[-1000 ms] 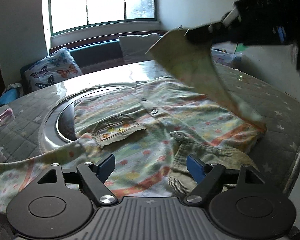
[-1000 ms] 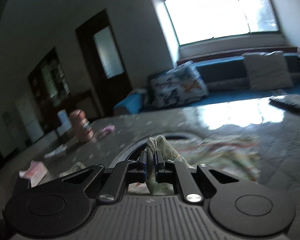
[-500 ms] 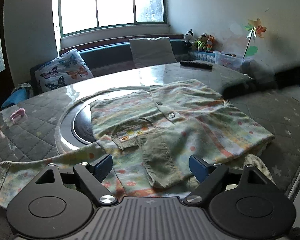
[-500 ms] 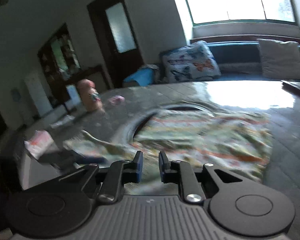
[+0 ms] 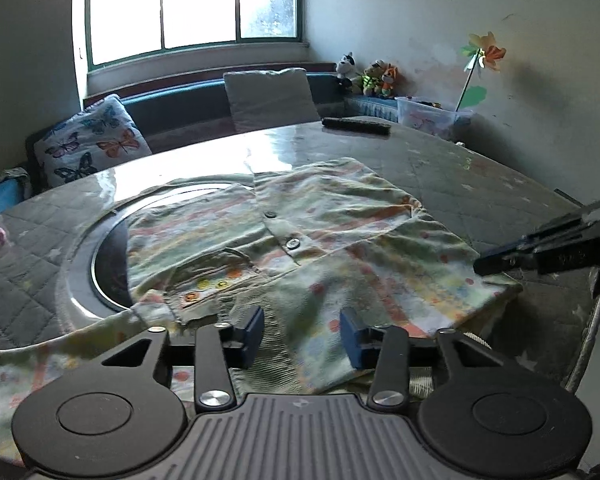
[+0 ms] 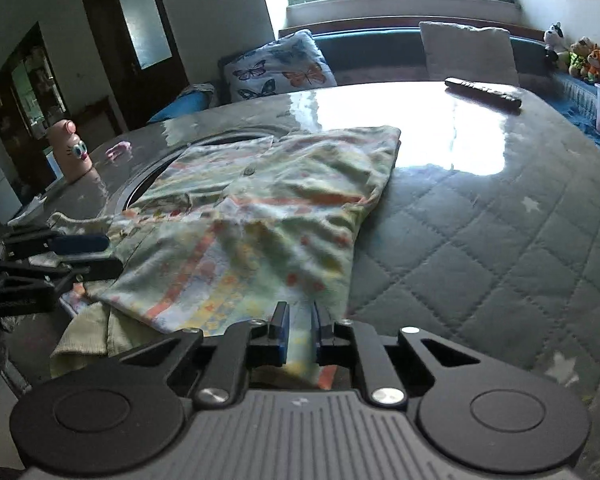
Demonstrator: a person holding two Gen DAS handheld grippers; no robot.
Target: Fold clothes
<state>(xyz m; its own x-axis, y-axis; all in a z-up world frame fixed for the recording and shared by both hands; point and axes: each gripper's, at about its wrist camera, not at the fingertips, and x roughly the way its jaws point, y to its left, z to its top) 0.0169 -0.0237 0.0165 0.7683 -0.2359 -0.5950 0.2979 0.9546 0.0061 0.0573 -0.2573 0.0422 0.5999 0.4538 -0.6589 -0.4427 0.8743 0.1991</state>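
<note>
A pale green child's shirt (image 5: 340, 232) with orange and yellow print and a buttoned front lies flat on the quilted table (image 5: 480, 184). One sleeve is folded across its chest. My left gripper (image 5: 302, 336) hovers open over the near hem, nothing between its fingers. In the right wrist view it shows at the left edge (image 6: 96, 254). My right gripper (image 6: 300, 332) is at the shirt's (image 6: 268, 208) right side. Its fingers stand narrowly apart with the cloth's edge pinched between them. It enters the left wrist view from the right (image 5: 500, 258).
A round metal-rimmed inset (image 5: 100, 264) lies partly under the shirt. A black remote (image 6: 484, 92) lies at the table's far side and a pink bottle (image 6: 70, 148) at its left. Beyond are a butterfly pillow (image 5: 88, 144), a grey cushion (image 5: 268, 96) and plush toys (image 5: 368, 76).
My right gripper laid the lifted sleeve across the shirt and let it go. It then moved to the shirt's right edge and closed on it. The left gripper stayed open.
</note>
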